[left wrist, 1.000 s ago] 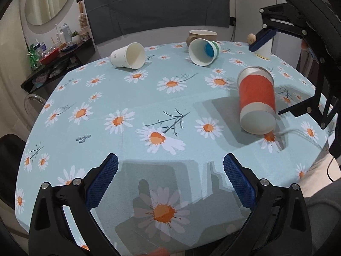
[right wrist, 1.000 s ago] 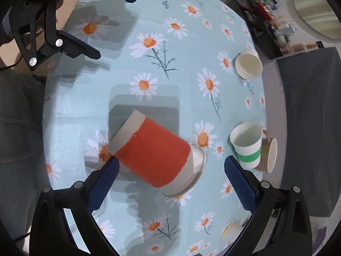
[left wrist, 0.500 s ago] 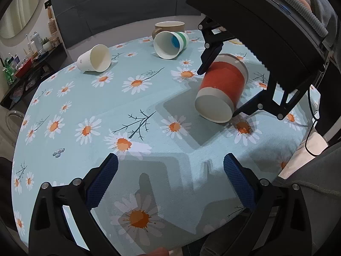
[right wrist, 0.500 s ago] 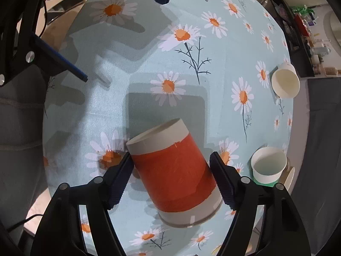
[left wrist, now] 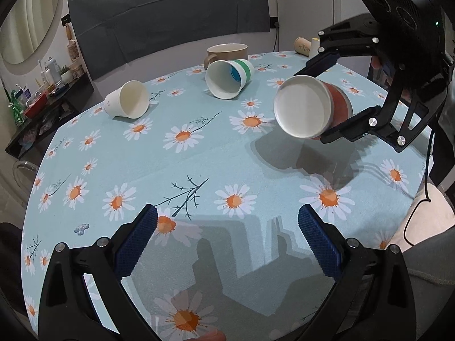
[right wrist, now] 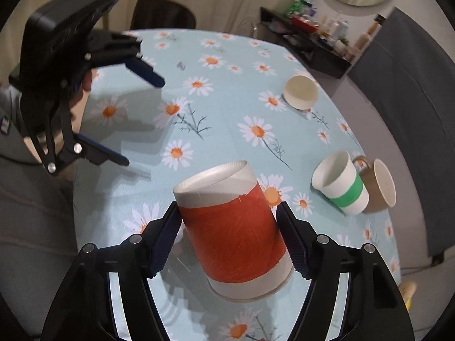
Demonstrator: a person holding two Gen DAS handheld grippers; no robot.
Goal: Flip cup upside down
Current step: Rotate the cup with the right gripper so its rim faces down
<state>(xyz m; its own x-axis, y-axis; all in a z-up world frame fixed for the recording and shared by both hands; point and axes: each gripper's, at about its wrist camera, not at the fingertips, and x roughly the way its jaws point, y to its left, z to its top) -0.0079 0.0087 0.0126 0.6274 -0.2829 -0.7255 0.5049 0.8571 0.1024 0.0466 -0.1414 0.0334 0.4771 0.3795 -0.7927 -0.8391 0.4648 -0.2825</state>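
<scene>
Both tools are black plastic frames with silver screw heads at the joints. The left tool (left wrist: pixel 227 236) carries two blue ribbed finger pads (left wrist: pixel 136 240); the right tool (right wrist: pixel 229 237) has dark blue ribbed pads (right wrist: pixel 167 237) too. A thin black cable (left wrist: pixel 426 182) trails beside grey clothing (left wrist: pixel 432 258).

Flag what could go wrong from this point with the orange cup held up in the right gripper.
1. The orange cup is thin paper squeezed across its wall by the right gripper; a tighter grip might crush it, a looser one might let it slip to the tablecloth.
2. It hangs tilted in the air, so releasing before it is fully turned could leave it rolling on its side.
3. The green-banded cup and brown mug lie nearby; a wide swing could knock them.
</scene>
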